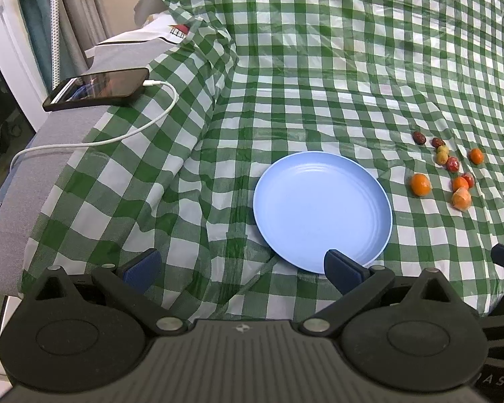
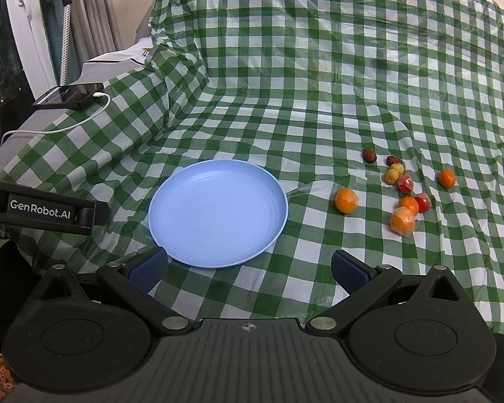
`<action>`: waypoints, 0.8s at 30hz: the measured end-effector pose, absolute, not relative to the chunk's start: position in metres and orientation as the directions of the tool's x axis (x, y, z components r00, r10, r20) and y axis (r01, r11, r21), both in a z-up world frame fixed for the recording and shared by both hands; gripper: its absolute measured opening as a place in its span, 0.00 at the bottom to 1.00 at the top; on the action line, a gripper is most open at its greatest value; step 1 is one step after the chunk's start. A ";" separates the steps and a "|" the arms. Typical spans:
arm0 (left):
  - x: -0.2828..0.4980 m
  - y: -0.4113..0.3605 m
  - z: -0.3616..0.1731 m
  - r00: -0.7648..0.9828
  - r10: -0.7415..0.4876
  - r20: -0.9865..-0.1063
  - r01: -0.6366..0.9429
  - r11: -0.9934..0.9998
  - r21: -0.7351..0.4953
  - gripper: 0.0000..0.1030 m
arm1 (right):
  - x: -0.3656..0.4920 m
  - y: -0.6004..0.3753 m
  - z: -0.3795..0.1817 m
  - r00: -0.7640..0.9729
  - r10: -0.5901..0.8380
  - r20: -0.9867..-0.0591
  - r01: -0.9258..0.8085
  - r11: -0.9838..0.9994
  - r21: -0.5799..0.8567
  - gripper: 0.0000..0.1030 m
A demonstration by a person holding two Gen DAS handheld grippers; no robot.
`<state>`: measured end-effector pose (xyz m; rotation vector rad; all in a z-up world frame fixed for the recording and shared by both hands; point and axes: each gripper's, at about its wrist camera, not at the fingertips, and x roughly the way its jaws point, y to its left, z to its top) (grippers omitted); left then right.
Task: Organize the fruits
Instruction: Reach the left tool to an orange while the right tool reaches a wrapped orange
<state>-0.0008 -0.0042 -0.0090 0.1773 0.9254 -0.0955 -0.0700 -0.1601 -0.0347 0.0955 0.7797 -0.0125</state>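
An empty light blue plate (image 1: 322,208) lies on the green checked cloth; it also shows in the right wrist view (image 2: 218,213). To its right lies a loose cluster of small fruits: an orange (image 1: 420,184) (image 2: 346,200), a wrapped orange (image 1: 461,198) (image 2: 402,220), red wrapped fruits (image 2: 404,183), yellow-green ones (image 2: 391,175), dark dates (image 2: 369,155) and a far orange (image 2: 447,178). My left gripper (image 1: 242,267) is open and empty, at the plate's near edge. My right gripper (image 2: 248,268) is open and empty, just in front of the plate.
A black phone (image 1: 100,89) on a white charging cable (image 1: 151,121) lies at the table's left edge on grey fabric. The cloth is wrinkled and ridged left of the plate. The left gripper's body (image 2: 40,210) shows at the left of the right wrist view.
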 end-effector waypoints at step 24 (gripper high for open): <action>0.083 -0.169 -0.063 0.497 -0.145 -0.855 0.474 0.872 0.127 1.00 | -0.015 -0.335 -0.134 0.664 -0.330 -0.671 0.446 0.895 0.001 0.99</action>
